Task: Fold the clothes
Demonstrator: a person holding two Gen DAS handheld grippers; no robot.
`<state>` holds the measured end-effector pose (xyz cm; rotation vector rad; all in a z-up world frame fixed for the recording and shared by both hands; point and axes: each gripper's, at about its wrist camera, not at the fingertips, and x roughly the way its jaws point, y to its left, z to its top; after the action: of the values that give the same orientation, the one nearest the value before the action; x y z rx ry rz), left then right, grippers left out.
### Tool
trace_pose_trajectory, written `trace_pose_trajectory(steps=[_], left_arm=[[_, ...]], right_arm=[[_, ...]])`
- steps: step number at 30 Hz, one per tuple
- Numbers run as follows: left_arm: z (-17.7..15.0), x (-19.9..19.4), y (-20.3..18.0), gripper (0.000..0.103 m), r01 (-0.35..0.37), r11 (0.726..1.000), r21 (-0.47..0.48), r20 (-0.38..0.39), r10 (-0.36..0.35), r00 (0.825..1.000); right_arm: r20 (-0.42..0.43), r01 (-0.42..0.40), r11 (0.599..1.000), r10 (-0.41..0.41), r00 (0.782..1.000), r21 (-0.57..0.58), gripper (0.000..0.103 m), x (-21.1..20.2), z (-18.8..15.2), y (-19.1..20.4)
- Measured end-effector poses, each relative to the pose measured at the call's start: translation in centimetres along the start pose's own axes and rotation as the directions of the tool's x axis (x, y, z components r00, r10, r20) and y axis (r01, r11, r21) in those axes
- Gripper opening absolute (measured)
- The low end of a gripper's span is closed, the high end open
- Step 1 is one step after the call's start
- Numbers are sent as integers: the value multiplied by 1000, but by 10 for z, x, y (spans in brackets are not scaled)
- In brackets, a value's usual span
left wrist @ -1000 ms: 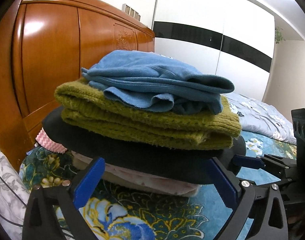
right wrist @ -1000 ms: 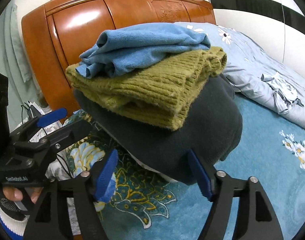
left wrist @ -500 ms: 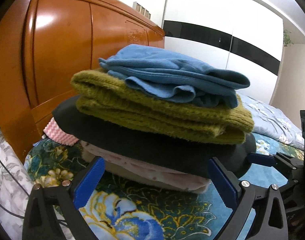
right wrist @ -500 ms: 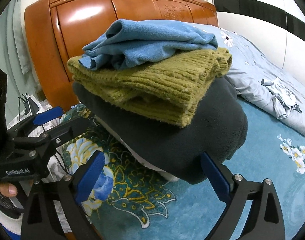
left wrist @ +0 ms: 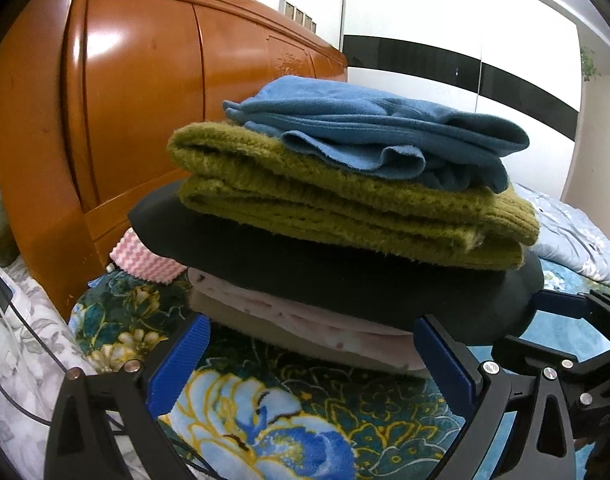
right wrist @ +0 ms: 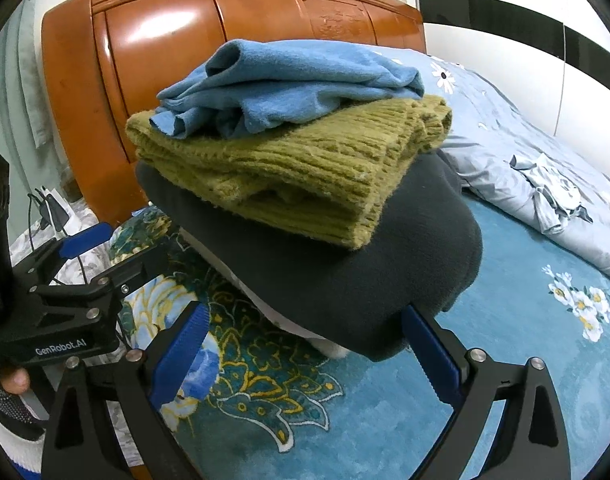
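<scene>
A stack of folded clothes stands on the bed: a blue fleece top (left wrist: pixel 369 136) (right wrist: pixel 297 80), then an olive knit sweater (left wrist: pixel 345 208) (right wrist: pixel 289 172), a dark grey fleece (left wrist: pixel 385 280) (right wrist: pixel 385 272) and pale pink pieces (left wrist: pixel 305 316) underneath. My left gripper (left wrist: pixel 307 330) is open at the stack's near bottom edge, its blue pads clear of the cloth. In the right wrist view it shows at the left (right wrist: pixel 93 256). My right gripper (right wrist: pixel 305 314) is open wide at the dark fleece's lower corner and holds nothing. It also appears at the right edge of the left wrist view (left wrist: pixel 565 312).
An orange wooden headboard (left wrist: pixel 145 120) rises behind the stack. The blue floral bedspread (right wrist: pixel 505 360) lies in front, with a crumpled grey floral quilt (right wrist: pixel 525 152) at the right. Cables and a charger (right wrist: pixel 49 208) lie at the left. A hand (right wrist: pixel 13 380) holds the left gripper.
The right gripper's jaws have spread wider. Both views have shifted a little, and the stack now sits slightly further right in the left wrist view. The clothes have not moved.
</scene>
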<state>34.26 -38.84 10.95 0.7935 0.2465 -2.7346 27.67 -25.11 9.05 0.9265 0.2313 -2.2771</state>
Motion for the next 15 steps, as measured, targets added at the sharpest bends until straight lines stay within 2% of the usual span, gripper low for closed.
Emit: trace_pose_trajectory(steps=[8, 15], left_arm=[[-4, 7, -8, 103, 26, 999, 26, -23, -26, 999], [-9, 8, -22, 103, 19, 999, 51, 1, -19, 1000]], right_arm=[[-11, 38, 999, -37, 999, 28, 98, -3, -2, -9], [-19, 57, 997, -56, 998, 45, 98, -3, -6, -15]])
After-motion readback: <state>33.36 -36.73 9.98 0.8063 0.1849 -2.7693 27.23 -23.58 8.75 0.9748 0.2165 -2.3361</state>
